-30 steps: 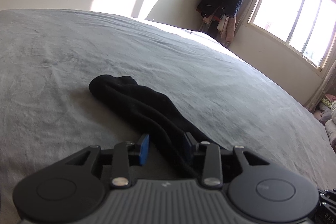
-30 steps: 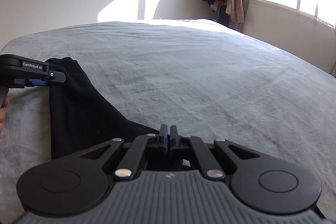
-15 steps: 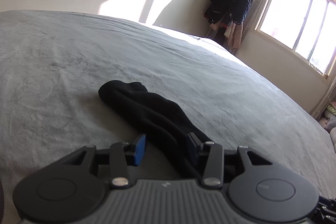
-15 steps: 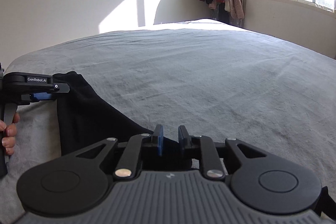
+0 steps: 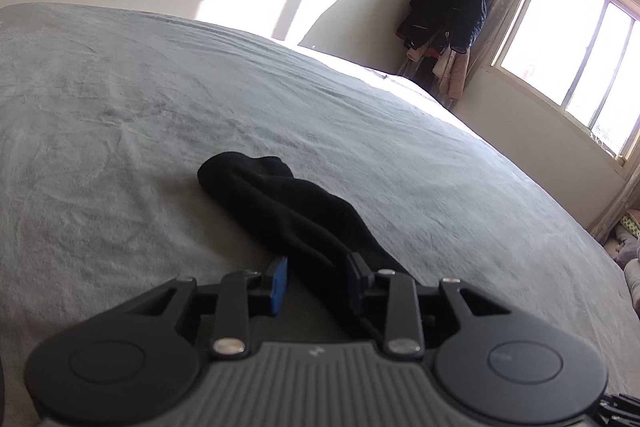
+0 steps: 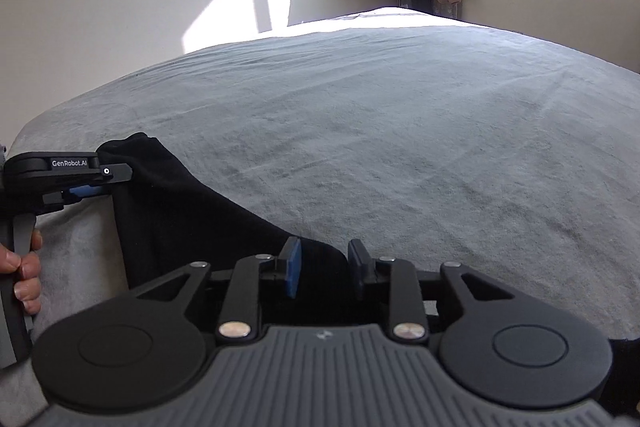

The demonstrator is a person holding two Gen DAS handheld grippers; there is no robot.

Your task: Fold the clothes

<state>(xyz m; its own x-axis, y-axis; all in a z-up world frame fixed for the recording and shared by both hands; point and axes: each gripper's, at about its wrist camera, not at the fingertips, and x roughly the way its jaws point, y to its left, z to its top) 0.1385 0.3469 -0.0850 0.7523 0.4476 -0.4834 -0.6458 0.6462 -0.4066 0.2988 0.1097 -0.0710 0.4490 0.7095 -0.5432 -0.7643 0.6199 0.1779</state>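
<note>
You hold a gripper in each hand over a wide bed [image 5: 168, 115] covered with a grey, slightly wrinkled blanket. A black garment [image 5: 280, 203], long and narrow, lies flat on the blanket at the near edge of the bed, stretching from the near right toward the far left in the left wrist view.

Your left gripper [image 5: 316, 281] sits low over the near end of the garment. Its jaws have just been closing and now stand partly apart, with the dark cloth running between them; the blue pad on the left side is clear of the fabric, so nothing is pinched. In the right wrist view the same gripper [image 6: 116, 181] reaches in from the left, over the garment's [image 6: 180, 211] far end, and your left hand [image 6: 24, 275] wraps its handle.

Your right gripper [image 6: 324, 271] is also released: its jaws have just been closing but a clear gap remains, with black cloth lying in it, loose.

In the far right corner, dark clothes [image 5: 448, 7] hang beside a bright window [image 5: 568, 55]
</note>
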